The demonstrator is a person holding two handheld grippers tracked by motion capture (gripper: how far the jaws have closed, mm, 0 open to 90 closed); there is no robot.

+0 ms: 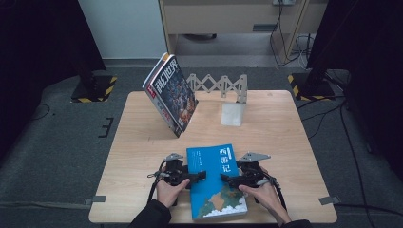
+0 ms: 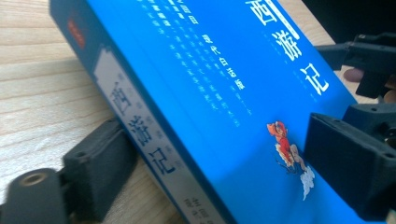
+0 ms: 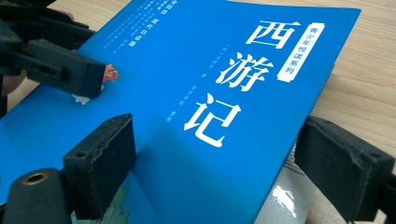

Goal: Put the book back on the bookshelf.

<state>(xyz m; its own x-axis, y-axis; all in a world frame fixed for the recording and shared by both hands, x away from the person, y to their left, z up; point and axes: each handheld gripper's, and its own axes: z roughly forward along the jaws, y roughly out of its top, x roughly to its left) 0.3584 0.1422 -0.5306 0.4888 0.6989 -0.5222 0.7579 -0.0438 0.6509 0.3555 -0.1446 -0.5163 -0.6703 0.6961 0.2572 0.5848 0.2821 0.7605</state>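
Observation:
A blue paperback [image 1: 215,190] with white Chinese title characters lies flat at the front middle of the wooden table [image 1: 275,137]. My left gripper [image 1: 197,176] is open at the book's spine edge. In the left gripper view, one jaw lies on the table beside the spine and the other over the cover [image 2: 224,93]. My right gripper [image 1: 227,179] is open at the opposite, page edge. In the right gripper view, one jaw sits over the cover [image 3: 196,93] and the other beside the pages. Each gripper view also shows the other gripper across the book.
A dark illustrated magazine [image 1: 170,92] leans tilted at the table's back left, beside a grey expanding metal book rack [image 1: 221,85] with a pale end plate [image 1: 233,114]. Black stands on hazard-striped bases [image 1: 95,90] flank the table on the floor.

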